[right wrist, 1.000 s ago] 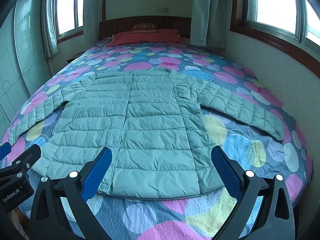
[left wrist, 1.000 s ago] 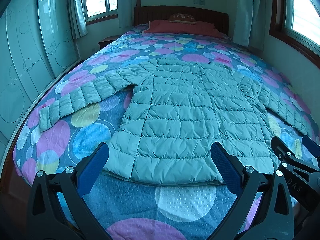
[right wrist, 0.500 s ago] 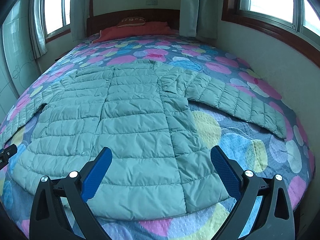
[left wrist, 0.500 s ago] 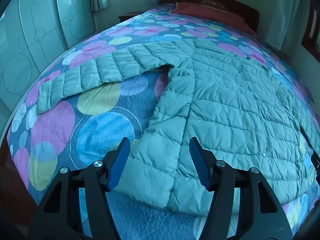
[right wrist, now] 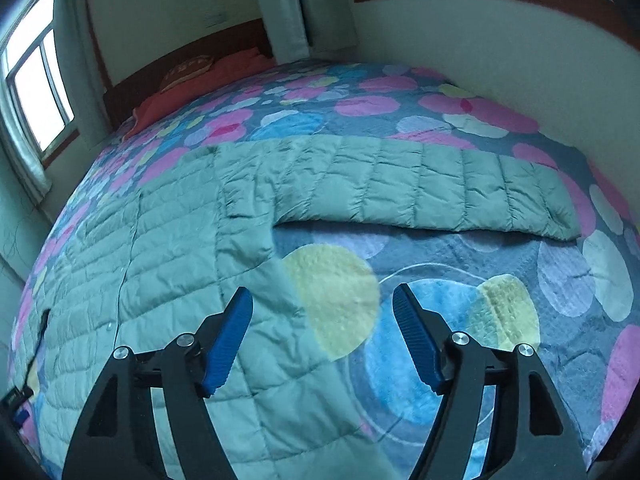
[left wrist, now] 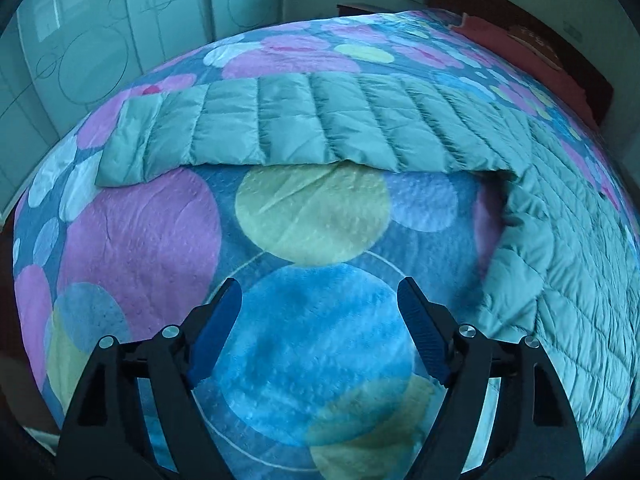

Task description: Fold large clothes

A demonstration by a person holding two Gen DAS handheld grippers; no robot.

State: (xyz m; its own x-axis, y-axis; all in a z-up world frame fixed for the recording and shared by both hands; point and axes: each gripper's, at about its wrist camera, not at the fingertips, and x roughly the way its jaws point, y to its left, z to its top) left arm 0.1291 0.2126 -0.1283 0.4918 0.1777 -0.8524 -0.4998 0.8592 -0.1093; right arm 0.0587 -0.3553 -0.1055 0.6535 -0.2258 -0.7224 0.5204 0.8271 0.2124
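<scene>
We are holding the left tool [left wrist: 320, 300] and right tool [right wrist: 322, 304] parted and empty, narrower than a second ago, now swung outward over the bedspread [left wrist: 140, 240] below each sleeve. The quilted green puffer jacket [right wrist: 168, 264] is lying flat on the bed, sleeves [left wrist: 280, 124] spread sideways.

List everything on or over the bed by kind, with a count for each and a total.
Puffer jacket: 1
Red pillow: 1
Small cushion: 1
Grippers: 2, left gripper and right gripper
Total: 5
</scene>
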